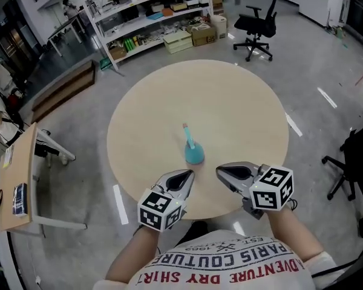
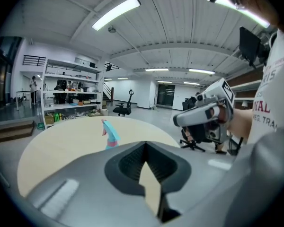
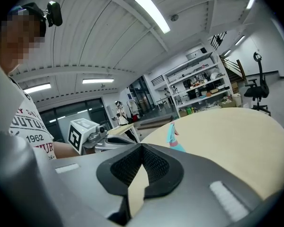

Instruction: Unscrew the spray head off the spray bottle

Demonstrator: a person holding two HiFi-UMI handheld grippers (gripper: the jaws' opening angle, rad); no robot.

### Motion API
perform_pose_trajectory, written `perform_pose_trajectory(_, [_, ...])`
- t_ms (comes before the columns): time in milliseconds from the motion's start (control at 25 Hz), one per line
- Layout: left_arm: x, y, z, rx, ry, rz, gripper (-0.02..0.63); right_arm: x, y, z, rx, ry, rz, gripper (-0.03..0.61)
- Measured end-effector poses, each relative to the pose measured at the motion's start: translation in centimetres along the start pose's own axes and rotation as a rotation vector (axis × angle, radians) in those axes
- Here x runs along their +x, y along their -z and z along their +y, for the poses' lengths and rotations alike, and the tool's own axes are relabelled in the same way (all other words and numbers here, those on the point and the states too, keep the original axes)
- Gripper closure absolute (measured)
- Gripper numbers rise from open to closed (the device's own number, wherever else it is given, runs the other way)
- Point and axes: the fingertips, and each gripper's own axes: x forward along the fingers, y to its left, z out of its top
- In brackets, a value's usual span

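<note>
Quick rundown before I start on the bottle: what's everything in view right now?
spray bottle: 1, teal with pink parts, standing near the table's middle
round table: 1, light wood, centre
office chair: 1, black, floor beyond the table, upper right
shelving unit: 1, white, stocked, far side
cardboard boxes: several, brown, floor by the shelving
side desk: 1, wood top, left
left gripper: 1, grey, shut, empty, over the table's near edge
right gripper: 1, grey, shut, empty, beside it
</note>
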Motion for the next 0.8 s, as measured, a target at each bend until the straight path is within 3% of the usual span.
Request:
perform_pose_trajectory(280, [3.2, 1.8, 5.0, 0.035, -0.046, 0.038, 0.611, 2.7, -0.5, -3.3, 0.030, 0.017, 0.025, 0.578])
perform_pose_trajectory(480, [5.8, 2.5, 6.9, 0.070, 0.003, 0.060, 0.480, 4.2, -1.2, -5.2, 0.053, 0.045, 0.038, 0.577])
perform_pose_trajectory(640, [8.7, 3.5, 8.4, 0.149, 0.021, 0.086, 0.366, 5.2, -1.5, -7.3, 0.070, 0.066, 0.043, 0.578])
perform_pose_trajectory(800, [10.6, 4.3, 8.8, 0.166, 0.035, 0.092, 0.350, 5.6, -1.0, -8.3, 0.097, 0.085, 0.055, 0.578])
